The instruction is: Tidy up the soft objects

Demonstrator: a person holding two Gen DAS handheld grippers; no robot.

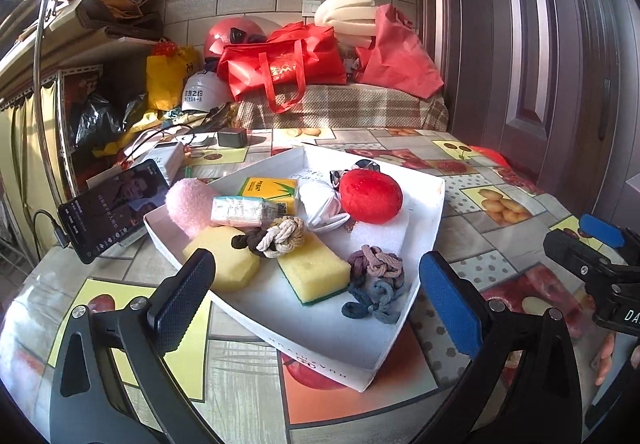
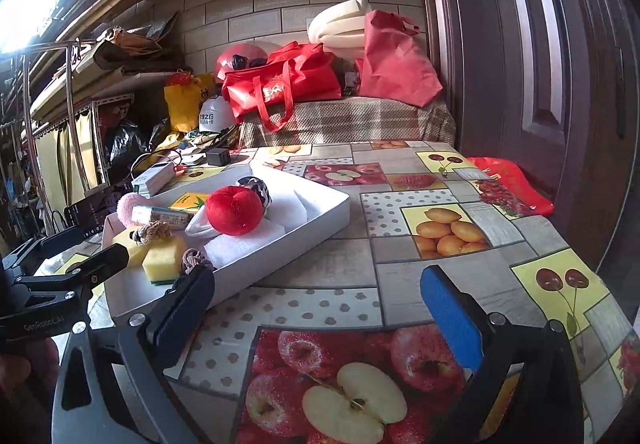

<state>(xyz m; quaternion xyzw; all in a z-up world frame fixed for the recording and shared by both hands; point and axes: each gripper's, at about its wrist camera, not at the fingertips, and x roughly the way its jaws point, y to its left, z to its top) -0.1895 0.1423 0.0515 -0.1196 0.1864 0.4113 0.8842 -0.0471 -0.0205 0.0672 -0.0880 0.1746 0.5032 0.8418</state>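
Observation:
A white shallow box (image 1: 434, 212) on the fruit-print table holds soft items: a red plush ball (image 1: 370, 196), a pink fluffy puff (image 1: 188, 204), two yellow sponges (image 1: 314, 270), tissue packs (image 1: 238, 210), knotted hair ties (image 1: 374, 284) and white foam (image 1: 380, 234). My left gripper (image 1: 320, 300) stands open just before the box's near corner, empty. My right gripper (image 2: 320, 308) is open over bare tablecloth to the right of the box (image 2: 320, 222), nothing between its fingers. The red ball (image 2: 234, 210) shows in the right wrist view too.
A phone (image 1: 114, 206) leans at the box's left side, with a charger, cables and a small white box behind it. Beyond the table stands a plaid-covered bench with red bags (image 1: 280, 64) and helmets. A door (image 1: 540, 44) is at the right.

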